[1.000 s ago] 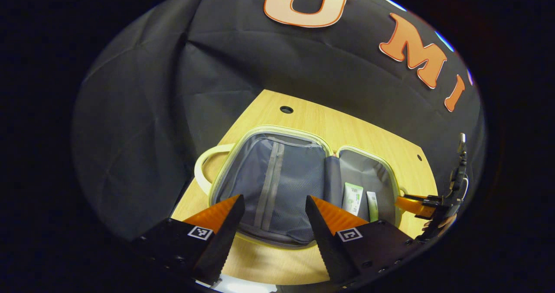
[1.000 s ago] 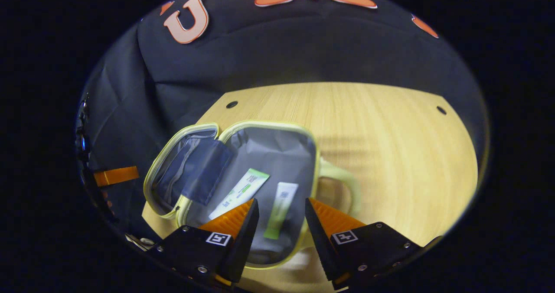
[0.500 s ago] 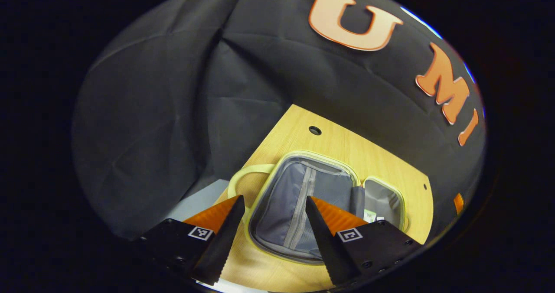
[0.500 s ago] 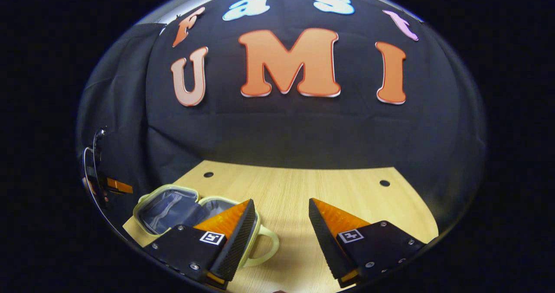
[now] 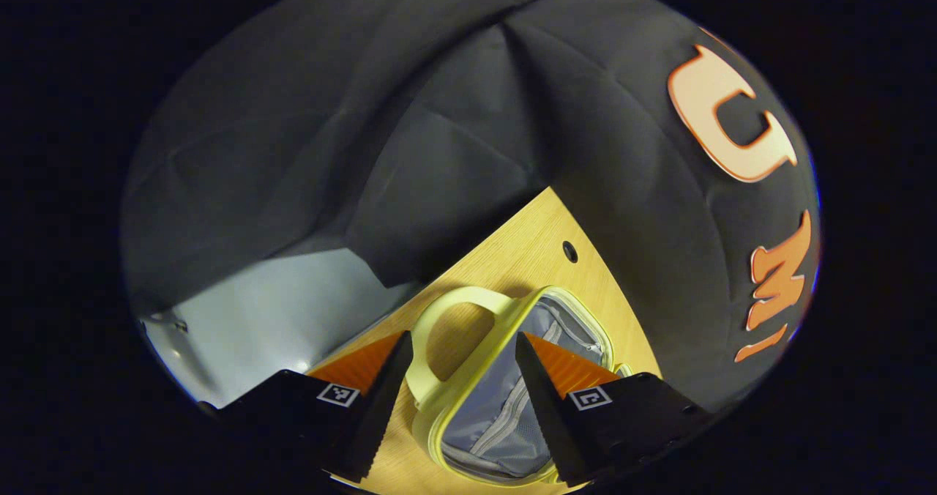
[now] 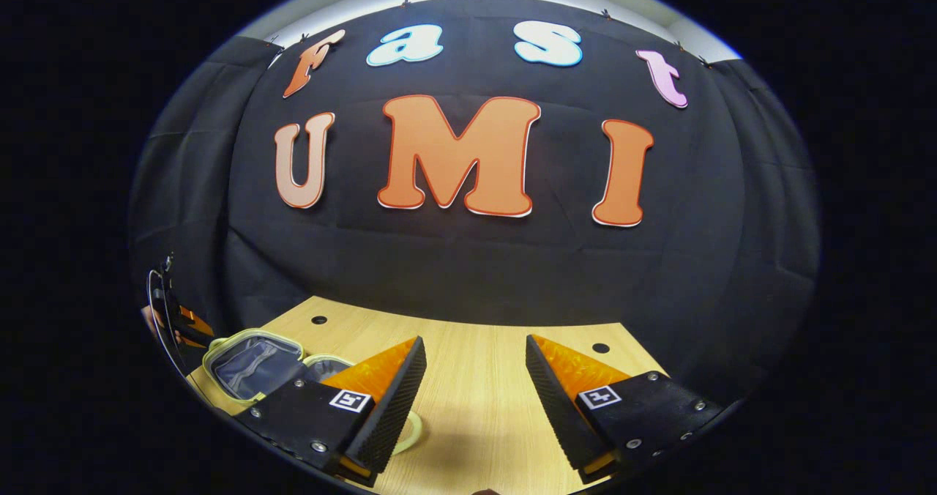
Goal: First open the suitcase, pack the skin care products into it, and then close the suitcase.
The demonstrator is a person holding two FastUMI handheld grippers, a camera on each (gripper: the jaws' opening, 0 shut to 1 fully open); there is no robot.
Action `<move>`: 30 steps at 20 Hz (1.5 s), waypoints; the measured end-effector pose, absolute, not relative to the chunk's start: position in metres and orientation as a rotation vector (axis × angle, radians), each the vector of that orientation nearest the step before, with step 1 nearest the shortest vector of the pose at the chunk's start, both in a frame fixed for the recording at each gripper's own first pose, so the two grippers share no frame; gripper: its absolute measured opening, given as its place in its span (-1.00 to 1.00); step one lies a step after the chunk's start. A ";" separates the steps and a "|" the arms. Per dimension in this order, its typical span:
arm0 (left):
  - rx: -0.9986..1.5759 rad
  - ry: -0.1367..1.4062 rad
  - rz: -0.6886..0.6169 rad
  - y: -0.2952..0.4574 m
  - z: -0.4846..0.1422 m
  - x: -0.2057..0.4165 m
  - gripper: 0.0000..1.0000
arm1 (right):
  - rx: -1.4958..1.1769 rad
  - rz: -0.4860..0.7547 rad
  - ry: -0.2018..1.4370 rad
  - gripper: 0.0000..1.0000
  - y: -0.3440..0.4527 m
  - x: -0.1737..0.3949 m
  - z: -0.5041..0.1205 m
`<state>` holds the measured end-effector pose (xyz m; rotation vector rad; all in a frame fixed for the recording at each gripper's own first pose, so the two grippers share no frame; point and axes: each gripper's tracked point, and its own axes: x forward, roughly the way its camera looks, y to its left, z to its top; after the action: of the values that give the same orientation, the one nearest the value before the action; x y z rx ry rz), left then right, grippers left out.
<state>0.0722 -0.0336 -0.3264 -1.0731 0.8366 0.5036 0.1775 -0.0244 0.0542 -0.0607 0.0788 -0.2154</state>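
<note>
Left tongs spread wide, hovering over the suitcase, gripping nothing. Suitcase lies open on the table, grey lining up; its pale yellow handle sits between the fingers in the left gripper view. Right tongs also spread, empty, above bare table, with the suitcase to their left.
</note>
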 end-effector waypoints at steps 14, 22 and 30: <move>-1.026 0.592 0.217 -0.049 -0.198 0.106 -0.80 | -0.176 -0.341 -0.061 0.86 -0.100 0.125 0.106; -0.996 0.443 0.097 -0.154 -0.052 0.120 -0.79 | -0.137 -0.203 -0.124 0.88 -0.118 0.101 0.104; -0.805 0.502 -0.094 -0.328 0.008 0.148 -0.79 | -0.105 -0.161 -0.180 0.88 -0.149 0.057 0.113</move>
<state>0.1478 -0.3277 0.0078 -0.8048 0.5019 -0.0936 0.0570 -0.1486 0.1131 -0.1054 -0.1803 -0.1607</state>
